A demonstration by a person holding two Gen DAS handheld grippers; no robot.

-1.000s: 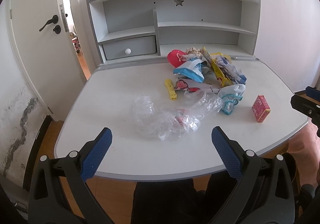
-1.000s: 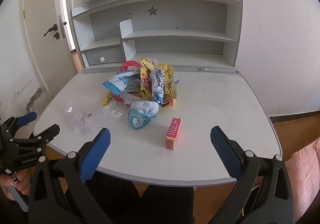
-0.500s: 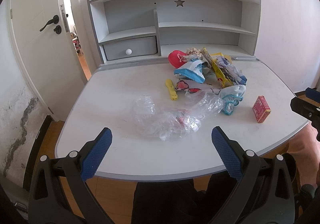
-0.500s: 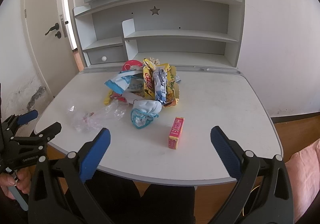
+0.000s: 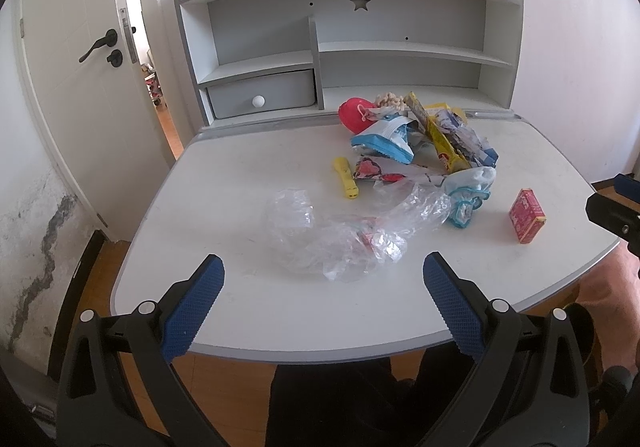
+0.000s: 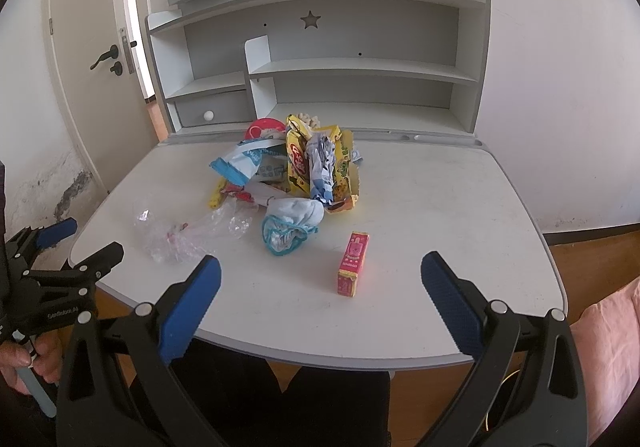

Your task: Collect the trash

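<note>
A pile of snack wrappers (image 5: 432, 139) lies at the back middle of the white desk (image 5: 248, 187); it also shows in the right wrist view (image 6: 316, 167). A crumpled clear plastic bag (image 5: 344, 231) lies nearest my left gripper (image 5: 320, 303), which is open and empty over the desk's front edge. A small red box (image 6: 353, 263) lies in front of my right gripper (image 6: 320, 303), also open and empty. A blue-white crumpled wrapper (image 6: 290, 227) and a yellow piece (image 5: 346, 177) lie beside the pile.
A grey shelf unit (image 5: 352, 47) with a drawer (image 5: 262, 93) stands at the desk's back. An open door (image 5: 76, 87) is to the left. A red round thing (image 5: 354, 113) sits behind the pile. The person's legs are under the desk's front edge.
Both grippers have drifted slightly; the views shift a little toward the desk. Nothing on the desk has moved.
</note>
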